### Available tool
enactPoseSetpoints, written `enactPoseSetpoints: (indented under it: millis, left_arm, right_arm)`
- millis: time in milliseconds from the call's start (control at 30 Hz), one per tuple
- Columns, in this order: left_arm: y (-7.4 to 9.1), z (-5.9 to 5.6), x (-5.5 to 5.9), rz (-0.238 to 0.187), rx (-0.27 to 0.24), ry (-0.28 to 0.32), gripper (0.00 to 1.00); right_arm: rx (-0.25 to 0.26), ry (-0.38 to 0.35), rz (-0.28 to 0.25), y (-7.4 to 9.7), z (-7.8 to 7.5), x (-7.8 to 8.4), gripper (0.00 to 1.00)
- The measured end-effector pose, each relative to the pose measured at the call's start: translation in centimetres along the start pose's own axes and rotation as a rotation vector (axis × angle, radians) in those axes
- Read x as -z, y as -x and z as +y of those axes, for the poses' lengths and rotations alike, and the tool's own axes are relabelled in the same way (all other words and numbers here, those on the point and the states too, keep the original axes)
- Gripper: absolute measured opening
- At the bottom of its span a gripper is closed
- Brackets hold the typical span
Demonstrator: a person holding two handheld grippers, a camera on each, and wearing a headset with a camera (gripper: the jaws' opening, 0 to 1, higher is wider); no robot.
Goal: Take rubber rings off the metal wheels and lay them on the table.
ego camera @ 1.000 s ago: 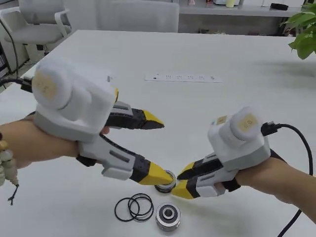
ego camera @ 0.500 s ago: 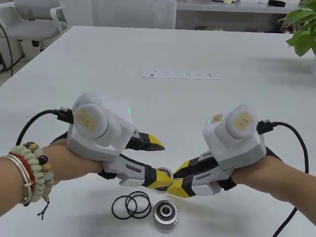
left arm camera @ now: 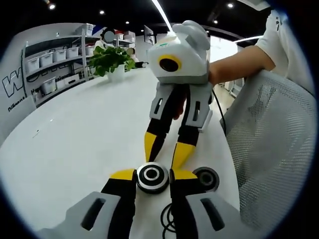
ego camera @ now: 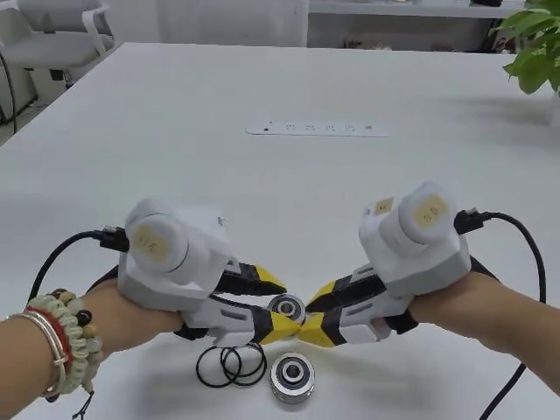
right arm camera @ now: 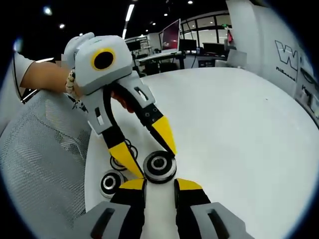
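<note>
Head view: the left gripper (ego camera: 280,304) and right gripper (ego camera: 311,315) meet tip to tip above the white counter (ego camera: 262,192), with one metal wheel (ego camera: 287,308) between them. In the left gripper view, that wheel (left arm camera: 152,178) sits squarely between the left gripper's own yellow fingers (left arm camera: 122,175). They are spread to the wheel's width and closed against its two sides. The right gripper's fingers (left arm camera: 149,144) come down to its far edge. In the right gripper view, the right fingers (right arm camera: 132,185) stand a narrow gap apart with the wheel (right arm camera: 159,168) at their tips. Whether they pinch it cannot be determined. A second wheel (ego camera: 291,376) lies flat on the counter, just below the grippers in the head view. Several loose black rubber rings (ego camera: 231,363) lie overlapping on the counter, immediately to its left.
</note>
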State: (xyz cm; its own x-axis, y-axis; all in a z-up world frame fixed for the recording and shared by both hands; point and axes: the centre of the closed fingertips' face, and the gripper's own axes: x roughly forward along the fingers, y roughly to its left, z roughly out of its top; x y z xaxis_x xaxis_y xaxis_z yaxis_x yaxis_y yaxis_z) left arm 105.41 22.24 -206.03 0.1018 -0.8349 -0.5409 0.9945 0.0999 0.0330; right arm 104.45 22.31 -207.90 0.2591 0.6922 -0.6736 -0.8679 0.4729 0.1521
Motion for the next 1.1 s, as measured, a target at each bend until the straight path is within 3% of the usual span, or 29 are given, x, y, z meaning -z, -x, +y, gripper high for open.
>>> enactPoseSetpoints:
  millis: [267, 700, 833, 900, 933, 967, 1100]
  left_arm:
    - [0.25, 0.17, -0.13, -0.016, -0.005, 0.019, 0.13]
    - [0.36, -0.23, -0.2, -0.013, 0.003, -0.019, 0.09]
    - [0.34, -0.08, -0.11, -0.021, 0.005, 0.004, 0.09]
    - [0.36, -0.07, -0.07, -0.027, 0.005, 0.003, 0.09]
    - [0.34, -0.07, -0.06, -0.031, 0.007, 0.003, 0.09]
    - [0.34, -0.05, -0.06, -0.034, 0.006, 0.006, 0.09]
    - [0.27, -0.04, -0.07, -0.039, 0.011, 0.006, 0.09]
  right_arm:
    - [0.001, 0.002, 0.004, 0.0, -0.05, 0.15, 0.19]
    - [0.002, 0.012, -0.007, -0.21, -0.01, -0.08, 0.18]
    - [0.002, 0.021, -0.006, -0.28, -0.04, 0.01, 0.17]
    - [-0.004, 0.03, 0.0, -0.16, -0.07, 0.1, 0.14]
    - [0.02, 0.053, 0.0, -0.04, -0.53, 0.09, 0.08]
    - [0.003, 0.067, 0.005, 0.01, -0.21, 0.22, 0.03]
    - [0.019, 0.112, 0.005, 0.05, -0.35, 0.05, 0.01]
